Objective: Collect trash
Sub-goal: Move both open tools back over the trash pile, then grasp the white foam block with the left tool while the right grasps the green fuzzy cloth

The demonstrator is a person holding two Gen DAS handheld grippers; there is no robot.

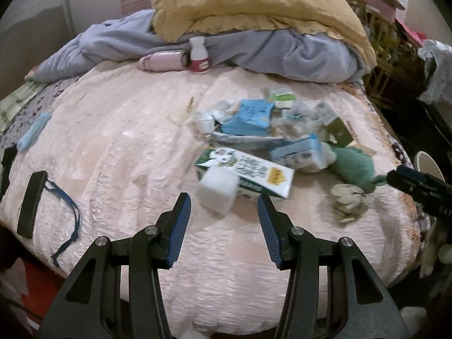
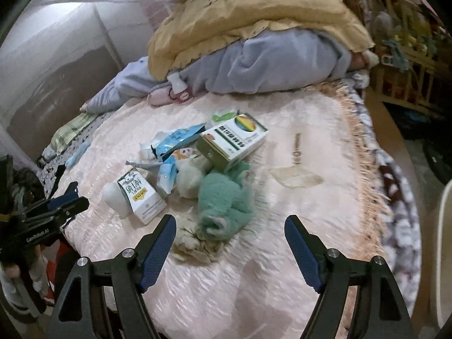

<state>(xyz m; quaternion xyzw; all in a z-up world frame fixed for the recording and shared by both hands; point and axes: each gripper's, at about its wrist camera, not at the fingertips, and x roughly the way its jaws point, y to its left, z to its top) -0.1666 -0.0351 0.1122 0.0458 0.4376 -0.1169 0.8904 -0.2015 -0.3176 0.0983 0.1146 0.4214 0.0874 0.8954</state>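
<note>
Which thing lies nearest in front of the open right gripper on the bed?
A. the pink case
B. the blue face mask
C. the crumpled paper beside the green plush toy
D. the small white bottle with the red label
C: in the right wrist view the crumpled paper lies just ahead of the right gripper, against the green plush toy.

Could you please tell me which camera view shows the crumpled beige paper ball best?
The left wrist view: the crumpled beige paper ball lies unobstructed. In the right wrist view it is blurred, partly behind the green plush toy.
</note>
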